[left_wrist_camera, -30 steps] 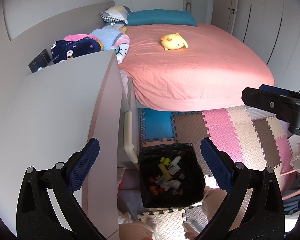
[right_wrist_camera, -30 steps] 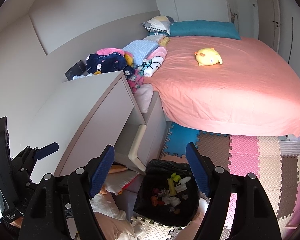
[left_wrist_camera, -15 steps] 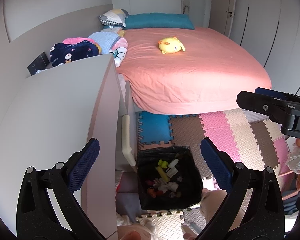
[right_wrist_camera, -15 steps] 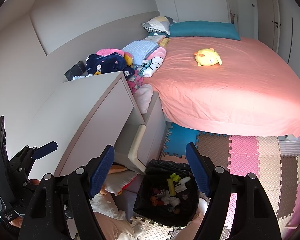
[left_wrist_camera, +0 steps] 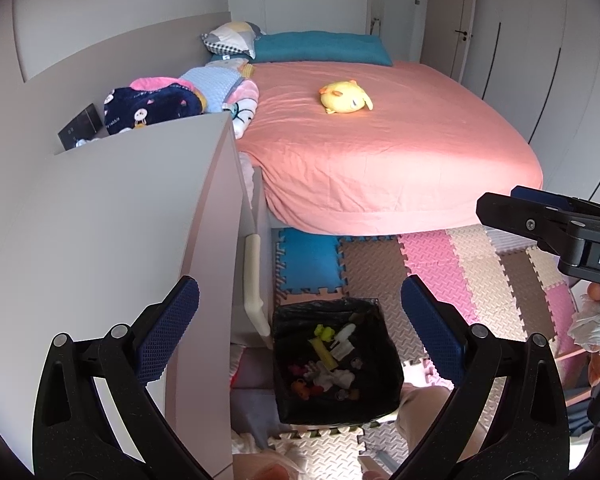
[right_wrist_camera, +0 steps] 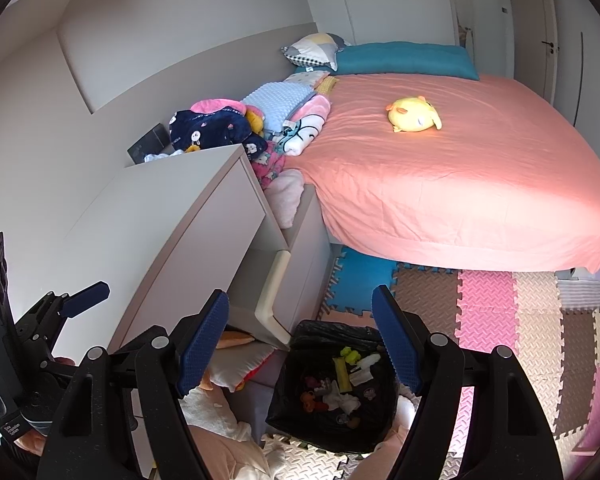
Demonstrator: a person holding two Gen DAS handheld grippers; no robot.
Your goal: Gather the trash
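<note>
1. Left gripper [left_wrist_camera: 300,312]: jaws apart, nothing between, above the bin [left_wrist_camera: 334,360].
2. Right gripper [right_wrist_camera: 300,328]: jaws apart, empty too.
3. Bin: on the floor mat [left_wrist_camera: 440,264] beside the cabinet [left_wrist_camera: 120,220], black bag inside, holding trash [left_wrist_camera: 328,364].
4. Yellow plush [left_wrist_camera: 346,97]: lying on the pink bed [left_wrist_camera: 380,152].

Salmon-pink bedsheet [left_wrist_camera: 380,152]; yellow plush [left_wrist_camera: 346,97]; teal pillow [left_wrist_camera: 320,46]; black bin liner [left_wrist_camera: 332,368].
</note>
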